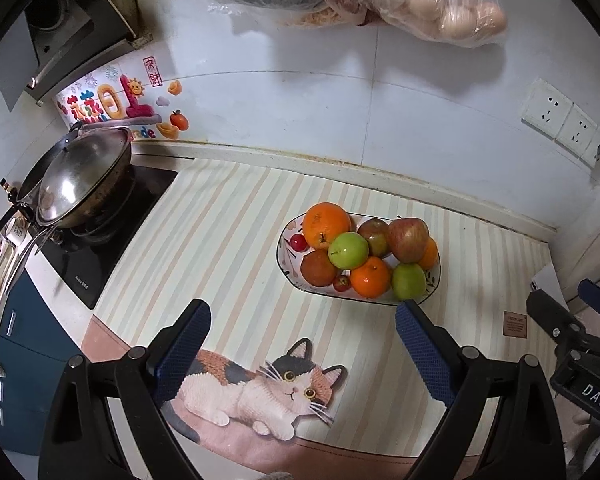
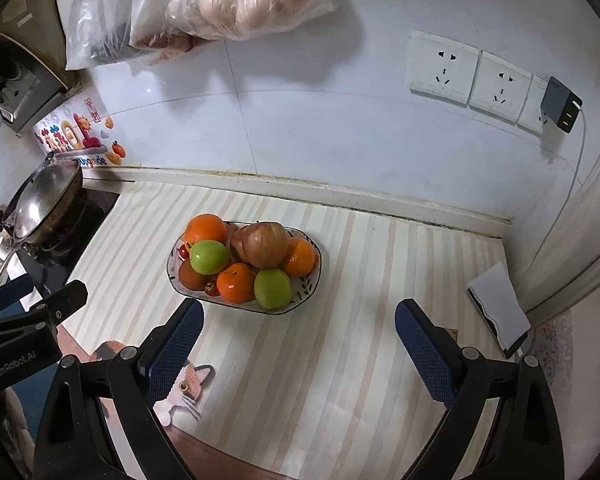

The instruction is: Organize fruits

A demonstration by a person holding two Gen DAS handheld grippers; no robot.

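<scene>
Already piled high, the fruit plate risks spilling: nudging the upper green apple could roll fruit off. Both the left gripper and right gripper hover empty, fingers spread wide.

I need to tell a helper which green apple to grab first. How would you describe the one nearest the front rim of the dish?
On the striped mat sits an oval dish piled with fruit. At its front rim lies a green apple, beside a small orange. The other green apple sits higher, further left.
</scene>
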